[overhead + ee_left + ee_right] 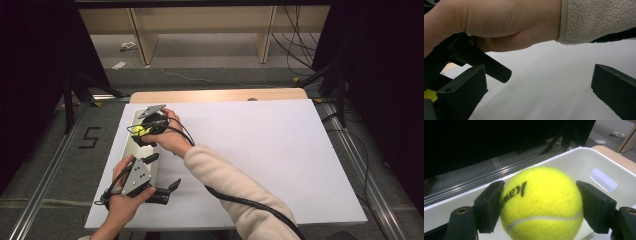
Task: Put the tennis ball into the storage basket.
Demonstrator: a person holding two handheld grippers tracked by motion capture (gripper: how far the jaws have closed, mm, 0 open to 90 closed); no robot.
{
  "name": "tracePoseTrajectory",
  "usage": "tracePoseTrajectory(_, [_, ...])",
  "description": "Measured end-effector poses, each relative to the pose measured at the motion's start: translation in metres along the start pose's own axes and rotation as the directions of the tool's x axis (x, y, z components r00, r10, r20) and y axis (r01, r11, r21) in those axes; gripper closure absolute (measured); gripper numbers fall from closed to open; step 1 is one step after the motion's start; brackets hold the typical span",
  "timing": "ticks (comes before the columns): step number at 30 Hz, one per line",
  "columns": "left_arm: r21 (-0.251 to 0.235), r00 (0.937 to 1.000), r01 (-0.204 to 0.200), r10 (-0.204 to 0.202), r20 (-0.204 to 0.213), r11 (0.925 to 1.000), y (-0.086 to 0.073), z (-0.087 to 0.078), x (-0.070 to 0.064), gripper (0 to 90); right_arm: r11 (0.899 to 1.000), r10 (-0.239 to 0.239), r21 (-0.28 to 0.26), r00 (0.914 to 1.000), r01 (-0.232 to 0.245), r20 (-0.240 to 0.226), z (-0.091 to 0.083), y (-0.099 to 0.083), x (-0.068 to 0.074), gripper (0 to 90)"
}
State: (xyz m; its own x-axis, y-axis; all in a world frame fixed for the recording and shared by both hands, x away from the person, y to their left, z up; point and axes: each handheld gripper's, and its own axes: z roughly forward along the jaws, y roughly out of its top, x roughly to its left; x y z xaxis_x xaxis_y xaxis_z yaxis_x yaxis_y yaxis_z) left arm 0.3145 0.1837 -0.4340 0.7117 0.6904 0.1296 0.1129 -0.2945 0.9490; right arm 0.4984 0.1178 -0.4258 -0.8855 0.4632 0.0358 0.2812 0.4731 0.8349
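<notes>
A yellow tennis ball [136,129] [541,202] sits between the two black pads of my right gripper [140,132] [540,205], which is shut on it. The ball hangs over the far part of a white plastic bin [130,150] [584,152] at the table's left edge. The bin has a handle slot [603,179] in its end wall. My left gripper [162,171] [539,82] is held beside the bin's near end, over the white sheet, open wide with nothing between its fingers. The right hand's wrist [506,22] and its cream sleeve [599,17] cross above it.
A white sheet [260,150] covers most of the table, with a wooden strip [220,95] showing at the far edge. Metal rails [45,175] run along both sides on the floor. A wooden shelf frame [200,30] and loose cables [295,45] lie beyond.
</notes>
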Motion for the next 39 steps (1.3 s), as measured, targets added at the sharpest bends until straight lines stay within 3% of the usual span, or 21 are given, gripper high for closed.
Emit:
tracePoseTrajectory(9, [0.0,1.0,0.0,0.0,-0.001,1.0,0.0,0.0,0.0,0.0,1.0,-0.003,0.007,1.0,0.003,0.008,0.0,-0.002,0.001,25.3])
tracePoseTrajectory(13, [0.0,1.0,0.001,-0.001,-0.001,1.0,0.0,0.0,0.0,0.0,1.0,-0.006,-0.019,1.0,0.007,0.007,-0.002,0.0,0.0,21.7])
tracePoseTrajectory(18, [0.001,1.0,0.0,0.0,-0.002,1.0,0.0,0.0,0.0,0.0,0.999,-0.044,-0.028,0.999,0.044,0.007,-0.006,0.003,0.002,17.3])
tracePoseTrajectory(26, [0.001,1.0,0.001,-0.001,-0.001,1.0,0.0,0.0,0.0,0.0,0.997,-0.05,-0.053,0.9987,0.05,0.007,-0.013,0.004,0.003,16.9])
tracePoseTrajectory(39, [0.005,1.0,-0.002,0.002,-0.002,1.0,0.0,0.0,0.0,0.0,0.995,-0.031,-0.093,0.9986,0.035,0.043,-0.053,-0.004,-0.014,17.4])
